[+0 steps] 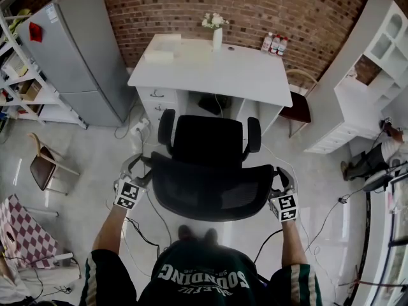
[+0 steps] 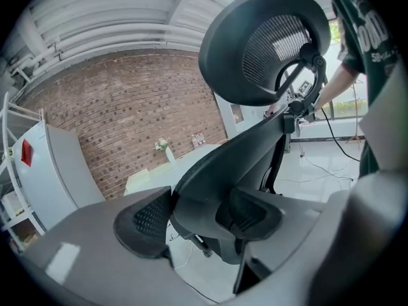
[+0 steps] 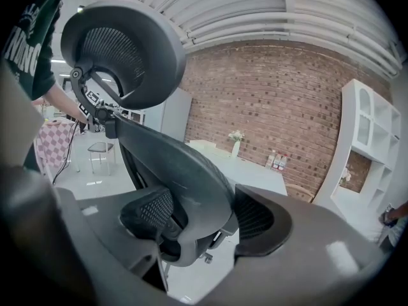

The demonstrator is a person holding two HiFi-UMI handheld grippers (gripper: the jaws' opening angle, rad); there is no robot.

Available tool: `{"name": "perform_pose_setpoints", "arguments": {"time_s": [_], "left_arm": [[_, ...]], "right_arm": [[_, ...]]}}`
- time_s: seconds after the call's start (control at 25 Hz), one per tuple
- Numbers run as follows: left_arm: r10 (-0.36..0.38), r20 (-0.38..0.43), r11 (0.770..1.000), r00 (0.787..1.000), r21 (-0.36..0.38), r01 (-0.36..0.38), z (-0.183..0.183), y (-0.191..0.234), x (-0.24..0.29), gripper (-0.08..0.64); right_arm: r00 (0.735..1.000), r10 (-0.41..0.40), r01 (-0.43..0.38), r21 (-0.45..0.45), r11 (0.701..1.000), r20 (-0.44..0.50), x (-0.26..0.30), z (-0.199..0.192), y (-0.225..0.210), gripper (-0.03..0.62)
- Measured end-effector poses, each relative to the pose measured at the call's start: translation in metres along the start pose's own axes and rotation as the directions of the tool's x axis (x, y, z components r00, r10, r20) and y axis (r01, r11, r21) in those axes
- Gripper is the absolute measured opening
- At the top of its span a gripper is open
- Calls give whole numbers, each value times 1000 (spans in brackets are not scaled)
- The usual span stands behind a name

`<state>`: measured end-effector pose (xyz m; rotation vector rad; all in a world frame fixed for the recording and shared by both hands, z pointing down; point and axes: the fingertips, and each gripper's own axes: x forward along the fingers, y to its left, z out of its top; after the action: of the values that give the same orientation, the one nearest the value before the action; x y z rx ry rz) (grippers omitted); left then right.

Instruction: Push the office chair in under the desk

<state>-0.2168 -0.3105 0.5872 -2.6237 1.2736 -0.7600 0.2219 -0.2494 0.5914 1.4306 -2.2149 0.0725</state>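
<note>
The black mesh office chair (image 1: pixel 213 177) sits just in front of the white desk (image 1: pixel 210 69), seat facing it, not tucked under yet. On the side away from the desk, the left gripper (image 2: pixel 197 218) is pinched onto the backrest's left edge. The right gripper (image 3: pixel 204 217) is clamped on the right edge, jaws fairly wide.

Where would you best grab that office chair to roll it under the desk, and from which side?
By the two side edges of the backrest, coming from behind. The office chair faces the desk, so its back is nearest, and the rim is thin enough to pinch. The left gripper and right gripper clamp it there, one per edge.
</note>
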Motion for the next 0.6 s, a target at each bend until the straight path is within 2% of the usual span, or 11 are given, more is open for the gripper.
{"name": "perform_pose_setpoints", "arguments": {"time_s": [0.6], "left_arm": [[-10,-40,1000,999,8,10,-7,57,40,284]], "right_arm": [[999,-33,33,13,999,14,53,25,-4,281]]}}
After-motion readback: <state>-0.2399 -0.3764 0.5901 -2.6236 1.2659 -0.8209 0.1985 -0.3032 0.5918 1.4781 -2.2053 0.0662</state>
